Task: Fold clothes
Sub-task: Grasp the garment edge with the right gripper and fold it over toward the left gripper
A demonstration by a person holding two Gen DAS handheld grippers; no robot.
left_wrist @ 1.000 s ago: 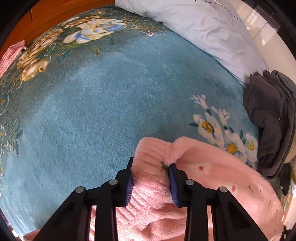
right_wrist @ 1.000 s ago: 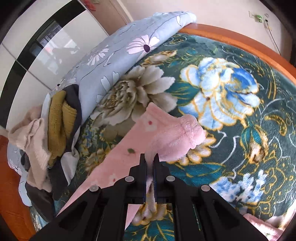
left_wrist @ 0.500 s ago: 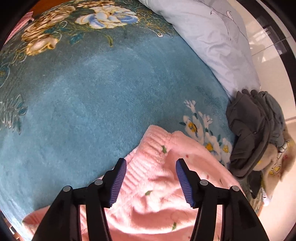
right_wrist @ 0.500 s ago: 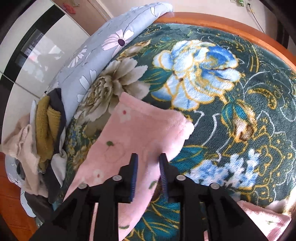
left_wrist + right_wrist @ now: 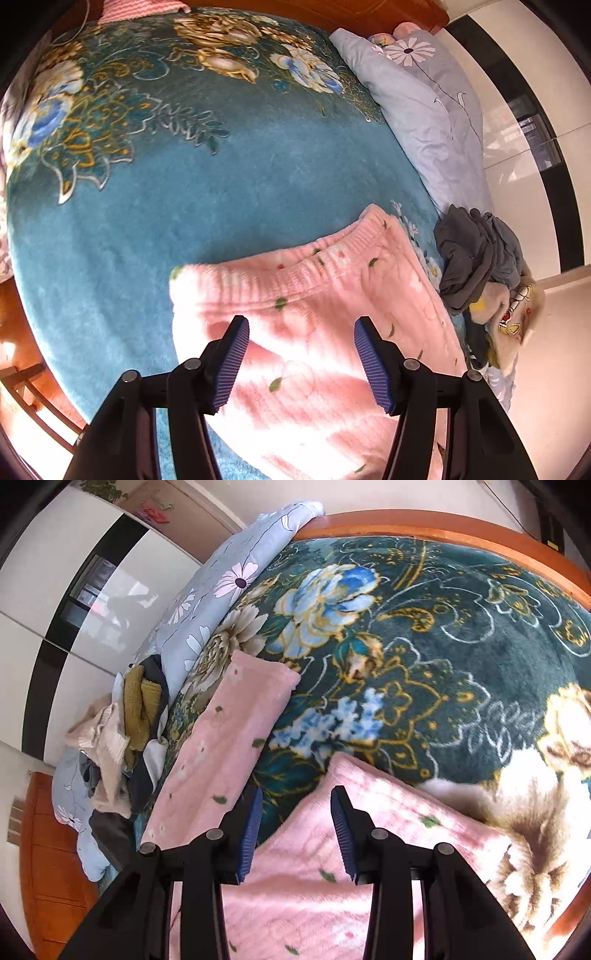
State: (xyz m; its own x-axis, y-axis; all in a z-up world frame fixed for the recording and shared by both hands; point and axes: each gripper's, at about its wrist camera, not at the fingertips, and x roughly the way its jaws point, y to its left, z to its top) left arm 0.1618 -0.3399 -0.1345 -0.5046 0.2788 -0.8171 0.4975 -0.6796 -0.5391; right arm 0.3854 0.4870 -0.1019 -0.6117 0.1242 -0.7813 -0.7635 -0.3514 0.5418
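Note:
Pink fleece pyjama trousers (image 5: 314, 317) with small green leaf prints lie flat on the teal floral blanket (image 5: 207, 192). In the left wrist view the ribbed waistband (image 5: 295, 266) faces away from me. My left gripper (image 5: 301, 360) is open and empty, held above the trousers just behind the waistband. In the right wrist view one trouser leg (image 5: 225, 746) stretches away to the left and the other leg (image 5: 373, 853) lies under my right gripper (image 5: 295, 830), which is open and empty above the gap between the legs.
A pale blue floral quilt (image 5: 424, 99) (image 5: 221, 602) lies along the far side of the bed. A heap of unfolded clothes, grey (image 5: 476, 254), mustard and cream (image 5: 122, 723), sits beside it. A wooden bed frame (image 5: 424, 522) rims the blanket.
Both grippers have let go of the pink trousers, opened wide and drawn back and upward. The trousers now lie spread flat on the blanket.

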